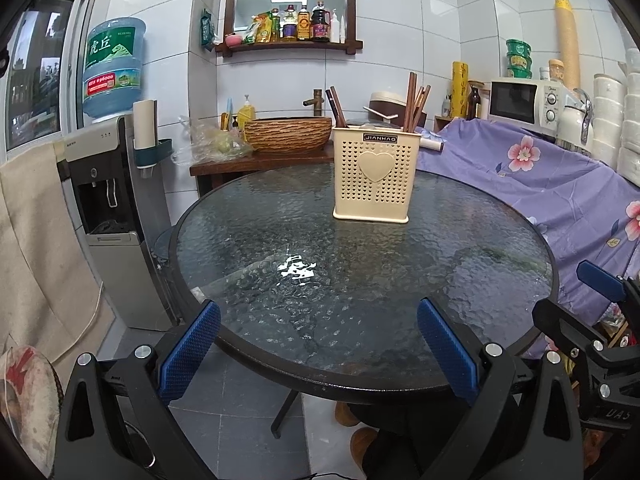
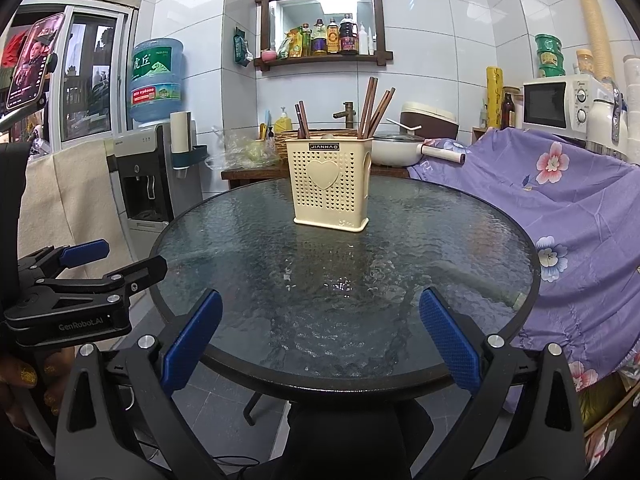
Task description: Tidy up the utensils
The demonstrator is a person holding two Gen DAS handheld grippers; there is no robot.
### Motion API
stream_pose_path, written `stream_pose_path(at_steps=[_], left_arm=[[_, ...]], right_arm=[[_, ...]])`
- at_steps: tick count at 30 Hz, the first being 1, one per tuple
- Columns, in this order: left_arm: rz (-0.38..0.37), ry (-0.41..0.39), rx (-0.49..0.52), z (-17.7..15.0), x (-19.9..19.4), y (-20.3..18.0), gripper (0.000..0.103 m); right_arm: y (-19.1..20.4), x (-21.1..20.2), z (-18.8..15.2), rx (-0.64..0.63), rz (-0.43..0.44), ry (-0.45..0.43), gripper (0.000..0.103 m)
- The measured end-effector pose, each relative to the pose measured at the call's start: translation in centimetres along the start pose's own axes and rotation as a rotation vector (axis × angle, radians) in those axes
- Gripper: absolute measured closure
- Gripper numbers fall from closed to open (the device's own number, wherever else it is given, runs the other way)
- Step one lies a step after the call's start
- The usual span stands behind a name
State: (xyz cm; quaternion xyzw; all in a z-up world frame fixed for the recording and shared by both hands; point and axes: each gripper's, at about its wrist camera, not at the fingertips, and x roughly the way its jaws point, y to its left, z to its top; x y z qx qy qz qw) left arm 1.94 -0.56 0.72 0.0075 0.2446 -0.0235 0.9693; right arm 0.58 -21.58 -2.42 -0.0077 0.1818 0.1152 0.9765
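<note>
A cream perforated utensil holder (image 1: 375, 174) (image 2: 331, 184) with a heart on its front stands on the far half of a round glass table (image 1: 280, 312) (image 2: 420, 248). Several brown chopsticks (image 1: 412, 102) (image 2: 374, 106) stick up from its right side, and a few darker ones (image 1: 338, 110) (image 2: 302, 120) from its left. My left gripper (image 1: 318, 320) hovers open over the table's near edge, nothing between its blue pads. My right gripper (image 2: 320, 312) is open too, at the near edge, empty. Each gripper shows in the other's view, left gripper (image 2: 92, 264), right gripper (image 1: 592, 296).
A water dispenser (image 1: 108, 208) stands left of the table. Purple flowered cloth (image 1: 540, 184) (image 2: 580, 216) covers furniture on the right. Behind are a wooden counter with a woven basin (image 1: 288, 132), a pot (image 2: 396, 146), a microwave (image 1: 524, 100). A hand (image 2: 24, 384) holds the left gripper.
</note>
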Motion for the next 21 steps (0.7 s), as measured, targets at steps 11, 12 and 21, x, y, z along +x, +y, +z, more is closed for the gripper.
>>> stream_pose_path(at_steps=[11, 12, 21], left_arm=[[-0.009, -0.037, -0.015, 0.01, -0.43, 0.22, 0.006], [-0.001, -0.045, -0.015, 0.05, -0.55, 0.21, 0.006], [-0.002, -0.001, -0.012, 0.09, 0.14, 0.2, 0.006]], right_arm=[[0.05, 0.02, -0.1, -0.002, 0.0, 0.0, 0.006], [0.07, 0.01, -0.1, -0.002, 0.0, -0.001, 0.006], [0.06, 0.01, -0.06, -0.001, 0.001, 0.001, 0.006]])
